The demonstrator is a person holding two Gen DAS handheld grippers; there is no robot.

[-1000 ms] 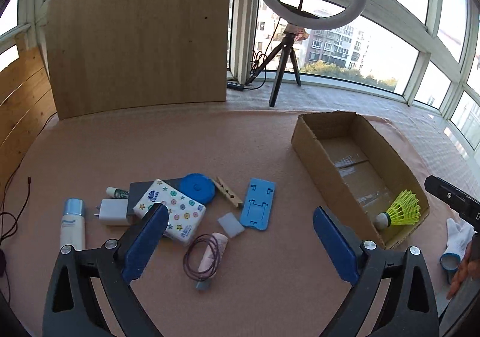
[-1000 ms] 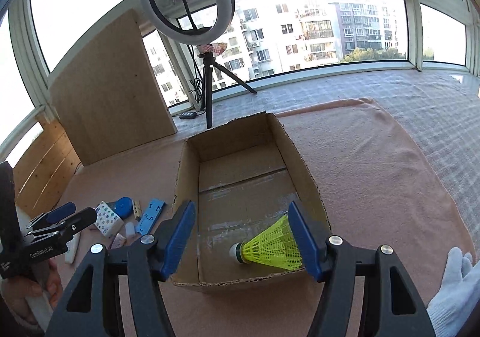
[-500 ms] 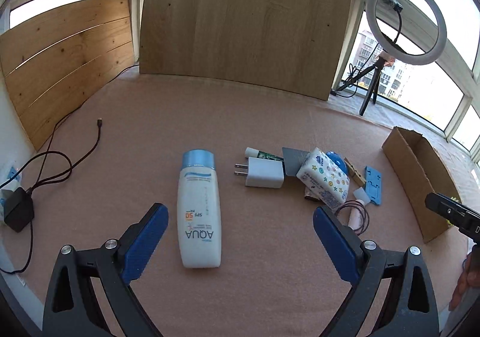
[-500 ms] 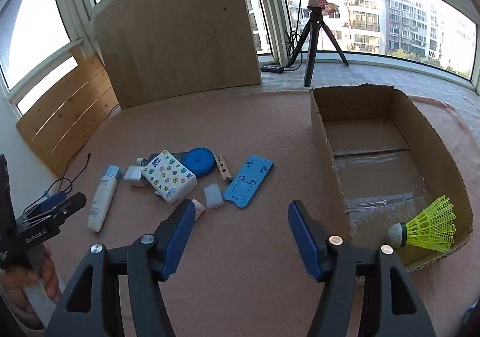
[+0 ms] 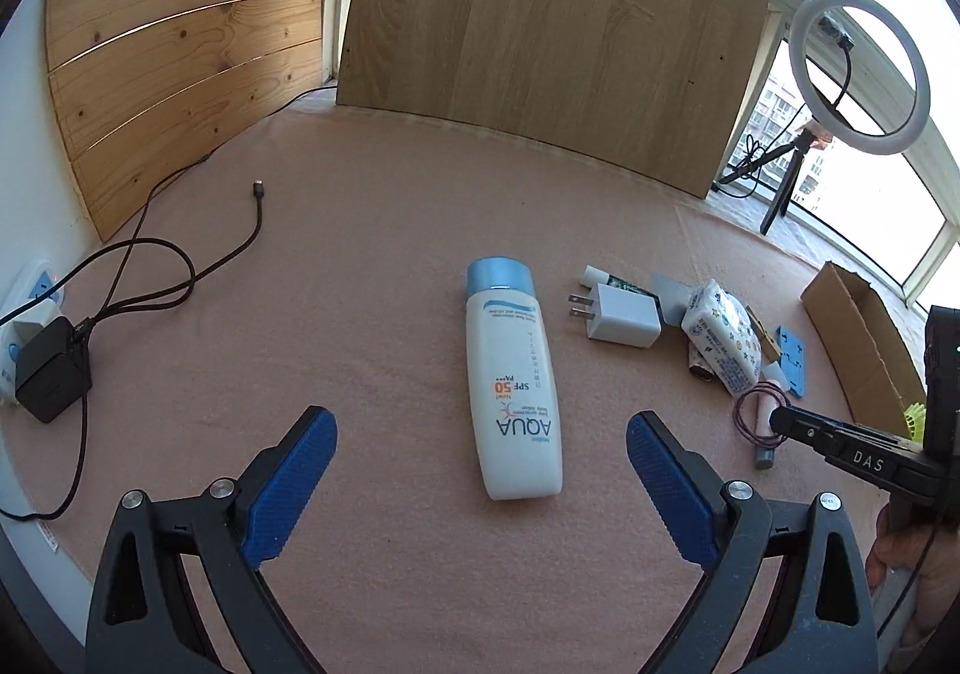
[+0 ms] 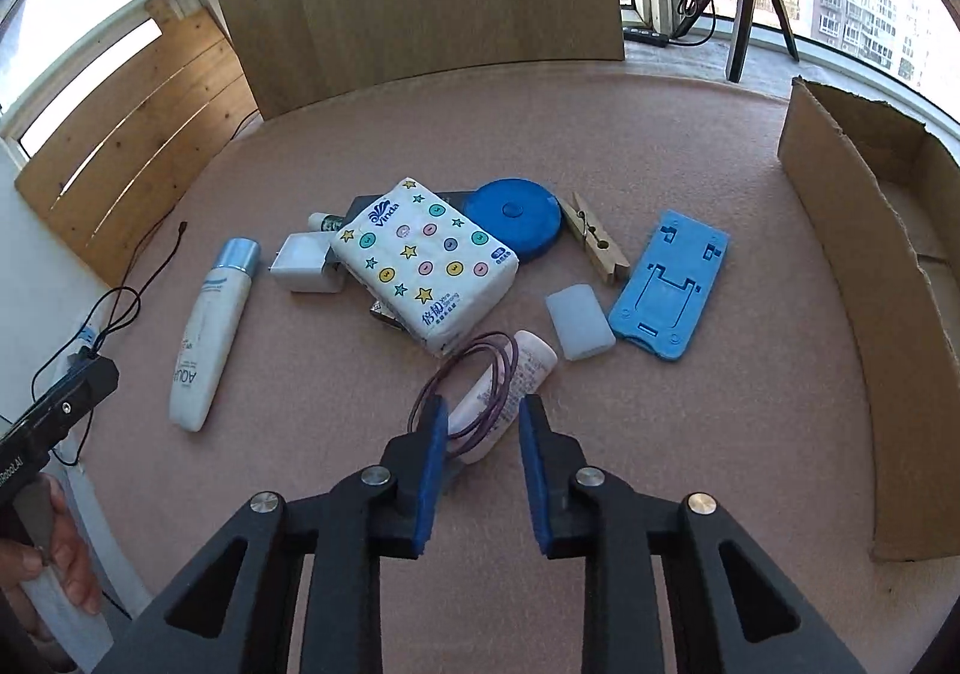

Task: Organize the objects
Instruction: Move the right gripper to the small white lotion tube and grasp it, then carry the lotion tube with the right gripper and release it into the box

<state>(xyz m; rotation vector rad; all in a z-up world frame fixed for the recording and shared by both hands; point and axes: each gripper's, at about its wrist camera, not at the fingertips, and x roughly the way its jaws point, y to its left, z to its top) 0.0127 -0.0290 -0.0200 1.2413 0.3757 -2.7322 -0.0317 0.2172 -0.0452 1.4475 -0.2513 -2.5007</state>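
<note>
We see our left gripper with its blue fingers wide apart and nothing held. The white sunscreen bottle lies flat on the pink cloth between them, touching neither, with its blue cap at 12 o'clock.

Our right gripper is closing its jaws. The small pink tube with the purple hair ties looped over it pokes in between the tips, and the pads are not pressing on it.

At 11 o'clock from the tube lies the tissue pack (the one with stars and dots), with the white charger just beside it. The blue phone stand, the white eraser and the wooden clothespin sit at 1 o'clock. The cardboard box stands at 3 o'clock.
</note>
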